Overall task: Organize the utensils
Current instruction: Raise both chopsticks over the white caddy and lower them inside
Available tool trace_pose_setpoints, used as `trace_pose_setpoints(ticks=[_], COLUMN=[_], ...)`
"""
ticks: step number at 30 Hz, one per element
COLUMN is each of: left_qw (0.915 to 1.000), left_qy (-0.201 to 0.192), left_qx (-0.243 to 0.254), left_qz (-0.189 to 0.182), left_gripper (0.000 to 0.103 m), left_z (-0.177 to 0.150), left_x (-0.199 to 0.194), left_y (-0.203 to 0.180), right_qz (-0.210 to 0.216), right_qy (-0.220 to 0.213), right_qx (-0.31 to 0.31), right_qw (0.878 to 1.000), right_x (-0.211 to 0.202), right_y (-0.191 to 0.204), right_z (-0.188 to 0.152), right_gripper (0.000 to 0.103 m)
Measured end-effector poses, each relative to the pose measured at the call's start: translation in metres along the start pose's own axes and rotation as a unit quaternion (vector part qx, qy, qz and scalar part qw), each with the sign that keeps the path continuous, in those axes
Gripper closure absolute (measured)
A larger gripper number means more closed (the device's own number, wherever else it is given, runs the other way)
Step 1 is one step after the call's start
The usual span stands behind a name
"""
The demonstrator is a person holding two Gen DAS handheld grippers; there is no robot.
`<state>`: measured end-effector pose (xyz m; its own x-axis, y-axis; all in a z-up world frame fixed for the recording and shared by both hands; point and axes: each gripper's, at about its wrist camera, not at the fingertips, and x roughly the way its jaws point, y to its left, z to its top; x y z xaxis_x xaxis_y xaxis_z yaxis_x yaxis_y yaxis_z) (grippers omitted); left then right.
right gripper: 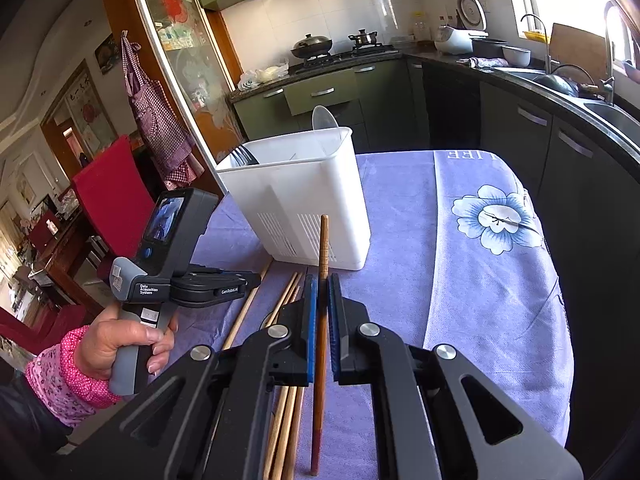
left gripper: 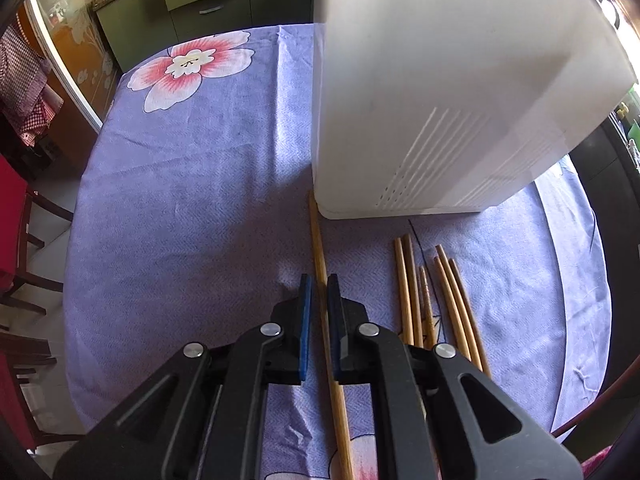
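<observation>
A white plastic utensil holder (right gripper: 304, 196) stands on the purple tablecloth; it fills the upper right of the left wrist view (left gripper: 440, 92). My left gripper (left gripper: 319, 286) straddles a single light bamboo chopstick (left gripper: 318, 240) lying on the cloth, its jaws slightly apart around it. Several more chopsticks (left gripper: 432, 300) lie to its right. My right gripper (right gripper: 322, 284) is shut on a darker brown chopstick (right gripper: 323, 240) and holds it pointing toward the holder. The left gripper's body (right gripper: 216, 284) shows in the right wrist view, low over the cloth.
The holder has forks (right gripper: 244, 154) and a white spoon (right gripper: 324, 118) in it. Loose chopsticks (right gripper: 286, 300) lie under my right gripper. A red chair (right gripper: 112, 196) stands left of the table; kitchen counters and a sink (right gripper: 600, 108) lie beyond.
</observation>
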<state>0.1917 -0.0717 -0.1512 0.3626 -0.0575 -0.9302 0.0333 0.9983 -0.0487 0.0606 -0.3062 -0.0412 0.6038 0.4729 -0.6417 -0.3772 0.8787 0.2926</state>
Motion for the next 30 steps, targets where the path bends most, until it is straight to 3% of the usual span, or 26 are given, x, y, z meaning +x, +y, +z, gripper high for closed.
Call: trace_pose_setpoints(ticks=[8,13,21,30], left_qw=[0.9998,1.0000,0.9976,0.9864], left_qy=[0.010,0.003,-0.064,-0.158], left_qx=[0.012,0.001,0.003,0.036], left_qz=[0.008,-0.009,-0.026,-0.028], left_gripper=[0.096,0.097,0.097,0.097], left_z=[0.002,-0.005,-0.024,-0.058], left_x=[0.002,-0.005,-0.068,-0.139], left_y=[-0.009,0.001,0.015,0.015], right_qz=[0.004,0.002,0.004,0.012], right_qy=[-0.002,-0.007,-0.020,-0.034], right_qx=[0.006,0.006,0.006,-0.007], right_qw=[1.000,1.000,1.000,0.999], right_x=[0.001,-0.004,-0.013,-0.026], right_y=[-0.003,-0.003,0.000,0.013], right_z=[-0.002,-0.002,0.000,0.001], right_gripper=[0.097,0.097,0.097,0.097])
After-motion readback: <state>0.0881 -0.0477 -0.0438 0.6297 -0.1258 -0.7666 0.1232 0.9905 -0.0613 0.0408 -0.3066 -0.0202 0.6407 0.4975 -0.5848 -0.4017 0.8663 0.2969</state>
